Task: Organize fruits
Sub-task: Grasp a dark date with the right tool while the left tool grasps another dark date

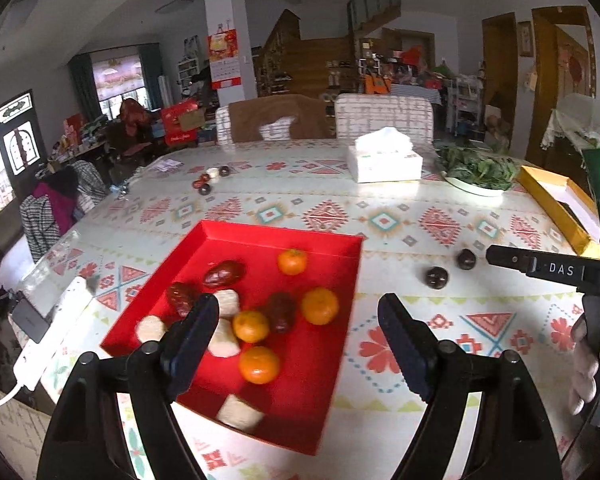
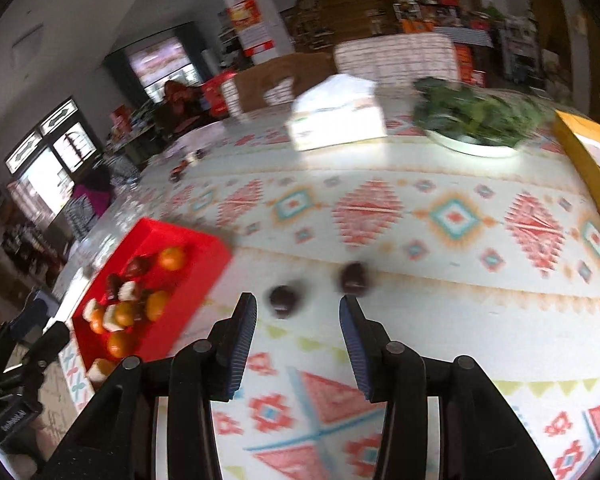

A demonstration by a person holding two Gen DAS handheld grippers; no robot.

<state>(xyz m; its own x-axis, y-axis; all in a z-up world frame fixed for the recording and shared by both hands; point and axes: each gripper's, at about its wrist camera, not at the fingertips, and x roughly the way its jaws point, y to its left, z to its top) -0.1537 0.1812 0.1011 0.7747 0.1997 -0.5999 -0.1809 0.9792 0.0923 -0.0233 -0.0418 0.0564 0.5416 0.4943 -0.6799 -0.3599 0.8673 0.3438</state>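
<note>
Four oranges [image 1: 259,364] sit in the red tray [image 1: 260,236] on the patterned tabletop [image 1: 380,220], and they share it with three dark red dates [image 1: 224,273] and several pale, whitish pieces [image 1: 239,413] I can't identify. All of it lies loose on the tray floor, bunched toward the near left side, with one orange off alone by the far wall.

Out on the cloth, to the right of the tray, two dark round fruits [image 1: 437,277] lie near each other but apart. Far across the tabletop there's another small huddle of dark fruits [image 1: 204,184], too small to sort out. Beyond those, a tissue box [image 1: 384,160], a white plate of leafy greens [image 1: 476,166] and a yellow box [image 1: 556,204] at the right edge.

Now the tools. Left tool [image 1: 298,320] hangs above the near right part of the tray, jaws spread wide, nothing between them, touching nothing. Right tool [image 2: 298,318] is low over the cloth, jaws parted to a middling gap and empty. The nearer dark fruit [image 2: 284,300] shows just beyond the gap between its tips, the other one [image 2: 354,277] just past the right tip. That view is smeared with blur, so whether the tip grazes it, I can't tell.
</note>
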